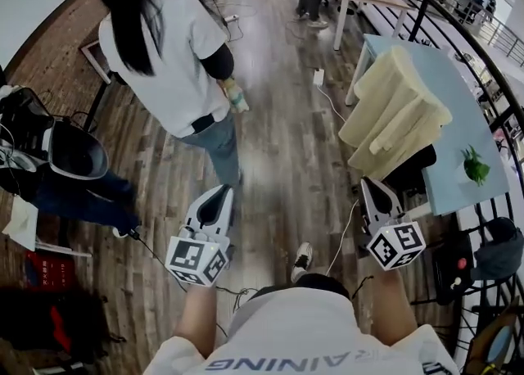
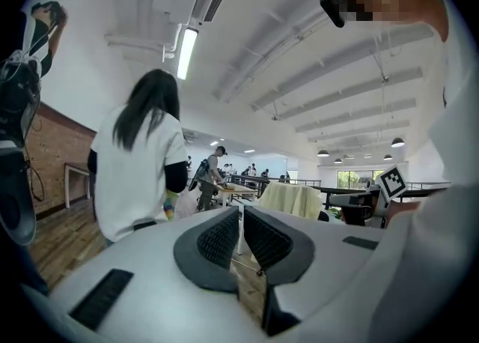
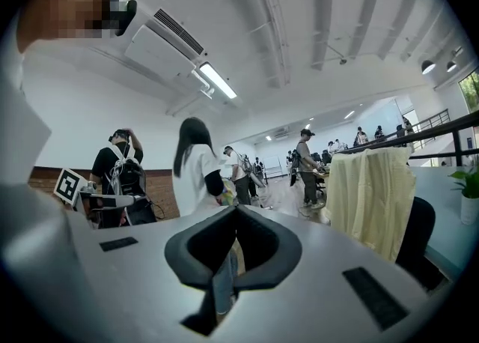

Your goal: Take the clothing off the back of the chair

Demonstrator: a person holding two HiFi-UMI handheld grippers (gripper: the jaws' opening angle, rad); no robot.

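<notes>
far left: a dark chair loaded with black gear (image 1: 70, 152) stands on the wooden floor (image 1: 282, 160), with a red crate (image 1: 49, 271) below it. next to it, a person in a white shirt (image 1: 168, 54) stands with their back turned, well ahead of the wearer.

left of centre: the left gripper (image 1: 221, 193) is held level and points forward along the floor. in the left gripper view its two ribbed black pads are drawn together, leaving only a thin slit, and nothing lies between them.

centre: a white cable (image 1: 332, 105) trails across the boards towards the table leg.

right of centre: the right gripper (image 1: 374, 187) is also held level, its tips near the lower hem of the clothing but not touching it. in the right gripper view its pads are pressed together and grip nothing.

right: the pale yellow clothing (image 1: 397, 111) hangs in long folds over the back of a black chair (image 1: 413, 170), covering the top of the backrest and falling down both sides. it lies ahead of both grippers and closer to the right one.

far right: the chair is drawn up to a light blue table (image 1: 458, 95), on which a small green plant (image 1: 475, 167) stands in a white pot, just beside the chair. a black railing (image 1: 483, 50) runs behind the table.
</notes>
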